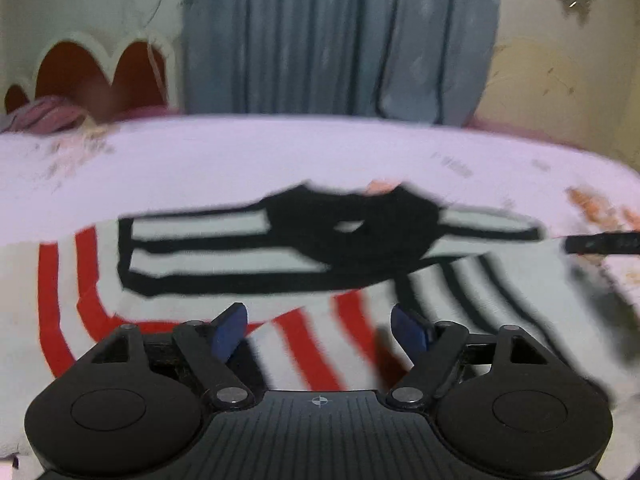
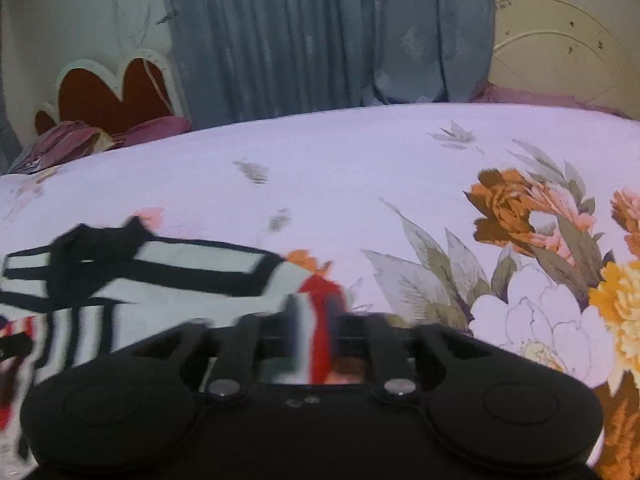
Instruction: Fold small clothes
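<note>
Two tongs — right (image 2: pixel 316 328) pinching shirt (image 2: pixel 192 280).

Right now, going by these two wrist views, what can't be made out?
- Right wrist view: the right tongs tips, smeared by motion blur; cloth lies between them, but the grip is unclear.
- Left wrist view: the striped garment, blurred; its near part is hidden behind the open left tongs.
- Right wrist view: the garment's left side, cut off by the frame edge.
</note>
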Action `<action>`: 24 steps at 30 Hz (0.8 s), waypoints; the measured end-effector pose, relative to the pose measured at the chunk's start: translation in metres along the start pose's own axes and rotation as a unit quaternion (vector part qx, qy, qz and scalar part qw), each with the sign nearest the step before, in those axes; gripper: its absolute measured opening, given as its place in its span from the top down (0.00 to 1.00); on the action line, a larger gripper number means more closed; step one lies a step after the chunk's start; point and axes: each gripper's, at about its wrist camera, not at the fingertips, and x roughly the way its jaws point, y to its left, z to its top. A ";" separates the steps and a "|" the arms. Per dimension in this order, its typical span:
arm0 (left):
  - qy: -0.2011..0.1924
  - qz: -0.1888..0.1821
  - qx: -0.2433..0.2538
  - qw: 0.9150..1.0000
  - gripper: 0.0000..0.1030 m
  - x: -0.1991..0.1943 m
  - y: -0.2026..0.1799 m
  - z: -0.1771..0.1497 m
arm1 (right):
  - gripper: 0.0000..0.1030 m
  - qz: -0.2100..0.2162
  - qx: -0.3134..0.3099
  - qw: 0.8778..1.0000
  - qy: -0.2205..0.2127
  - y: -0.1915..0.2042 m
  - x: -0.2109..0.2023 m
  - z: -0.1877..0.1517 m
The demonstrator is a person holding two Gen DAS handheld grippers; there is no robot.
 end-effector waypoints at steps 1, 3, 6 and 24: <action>-0.005 -0.014 0.000 1.000 0.24 -0.006 -0.004 -0.001 | 0.66 0.003 -0.011 1.000 -0.008 0.005 -0.008 -0.002; -0.007 -0.035 0.027 0.999 0.24 -0.012 -0.024 -0.007 | 0.72 0.008 -0.026 1.000 0.013 0.015 -0.012 -0.013; 0.034 -0.033 0.066 0.997 0.24 0.001 -0.044 -0.024 | 0.72 -0.006 -0.031 0.999 0.016 0.016 -0.023 -0.031; 0.030 -0.012 0.059 0.998 0.24 -0.034 -0.012 -0.052 | 0.74 0.009 -0.054 0.998 0.026 0.052 -0.097 -0.078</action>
